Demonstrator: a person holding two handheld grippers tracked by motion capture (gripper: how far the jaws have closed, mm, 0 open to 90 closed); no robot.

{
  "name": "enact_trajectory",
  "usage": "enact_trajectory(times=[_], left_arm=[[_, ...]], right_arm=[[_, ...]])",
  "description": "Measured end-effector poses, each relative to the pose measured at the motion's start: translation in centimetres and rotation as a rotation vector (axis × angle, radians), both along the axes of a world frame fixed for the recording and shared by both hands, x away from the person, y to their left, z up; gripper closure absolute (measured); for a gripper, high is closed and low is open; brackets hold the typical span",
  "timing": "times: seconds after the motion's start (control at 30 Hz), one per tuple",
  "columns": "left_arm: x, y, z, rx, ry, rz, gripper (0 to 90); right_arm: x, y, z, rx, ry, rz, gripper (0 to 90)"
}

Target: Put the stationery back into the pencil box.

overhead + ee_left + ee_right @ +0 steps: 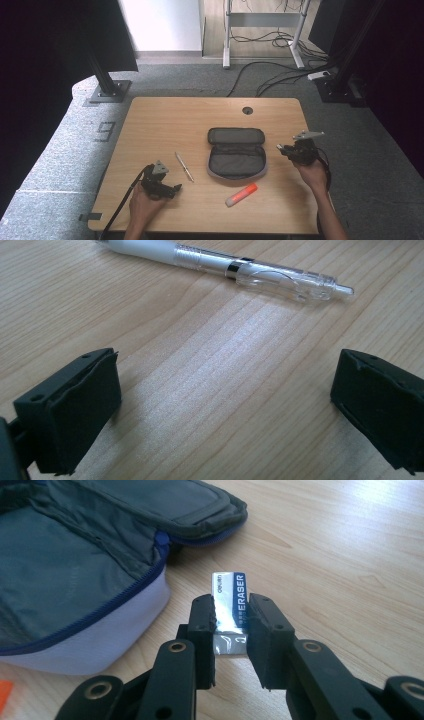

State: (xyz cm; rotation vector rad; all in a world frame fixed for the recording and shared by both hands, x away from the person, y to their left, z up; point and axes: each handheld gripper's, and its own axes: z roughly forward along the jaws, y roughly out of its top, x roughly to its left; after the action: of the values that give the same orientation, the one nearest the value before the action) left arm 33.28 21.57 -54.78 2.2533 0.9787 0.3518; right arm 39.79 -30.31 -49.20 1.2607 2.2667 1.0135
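Note:
My right gripper is shut on a small eraser in a silver and blue sleeve, held just above the table to the right of an open grey pencil case. From above, that gripper hangs by the case's right edge. My left gripper rests low on the table at the front left, jaws wide open with bare wood between them. A white and clear pen lies just beyond its jaws; from above the pen sits left of the case.
An orange highlighter lies in front of the case. The wooden table has a cable hole at the back. Cables and stand feet lie on the carpet beyond the table.

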Motion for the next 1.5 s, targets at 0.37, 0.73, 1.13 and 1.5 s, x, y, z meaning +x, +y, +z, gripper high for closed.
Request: enact_trajectory(times=[0.37, 0.73, 1.13, 1.5], left_arm=[[0.0, 0.0, 0.0, 0.0, 0.0, 0.0, 0.0], [0.0, 0.0, 0.0, 0.0, 0.0, 0.0, 0.0], [0.0, 0.0, 0.0, 0.001, 0.0, 0.0, 0.0], [0.0, 0.0, 0.0, 0.0, 0.0, 0.0, 0.0]], right_arm=[[-0.7, 0.8, 1.6, -0.005, -0.017, 0.029, 71.5], [-1.2, 2.1, 3.0, 0.003, -0.032, 0.066, 71.5], [-1.8, 3.7, 4.1, 0.007, -0.049, 0.125, 71.6], [-2.1, 5.8, 4.5, 0.003, -0.052, 0.186, 71.6]])
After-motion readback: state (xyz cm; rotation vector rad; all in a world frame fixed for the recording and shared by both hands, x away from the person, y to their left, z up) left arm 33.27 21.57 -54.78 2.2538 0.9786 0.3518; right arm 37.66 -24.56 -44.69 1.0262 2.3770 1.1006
